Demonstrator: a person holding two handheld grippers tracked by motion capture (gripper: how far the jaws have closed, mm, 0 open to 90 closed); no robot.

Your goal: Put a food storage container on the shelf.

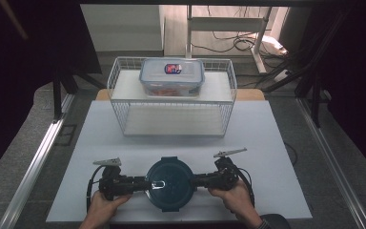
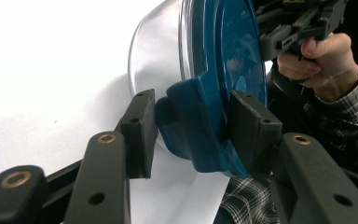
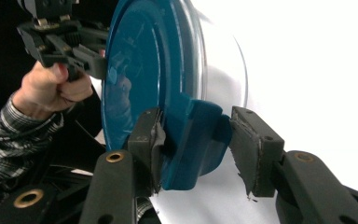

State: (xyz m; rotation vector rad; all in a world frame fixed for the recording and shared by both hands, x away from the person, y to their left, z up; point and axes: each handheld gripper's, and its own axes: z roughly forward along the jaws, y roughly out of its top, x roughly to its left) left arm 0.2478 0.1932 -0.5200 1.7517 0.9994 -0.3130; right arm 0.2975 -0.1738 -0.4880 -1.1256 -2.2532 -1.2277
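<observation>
A white table [image 1: 267, 143] carried a wire basket [image 1: 124, 95] holding a clip-lid food box [image 1: 172, 76], well beyond both grippers. Between them sat a round container with blue lid [image 1: 170, 177]. The left gripper [image 2: 191, 130] and right gripper [image 3: 196, 140] each straddled a lid latch, jaws not fully clamped.

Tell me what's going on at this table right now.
A person holds a gripper in each hand, working on a round container with a dark blue lid at the near edge of the white table. The left gripper and the right gripper each straddle a side latch of the lid, jaws around it, not clearly clamped. Farther back, a clear rectangular lidded box sits on the top shelf of a white wire rack.
</observation>
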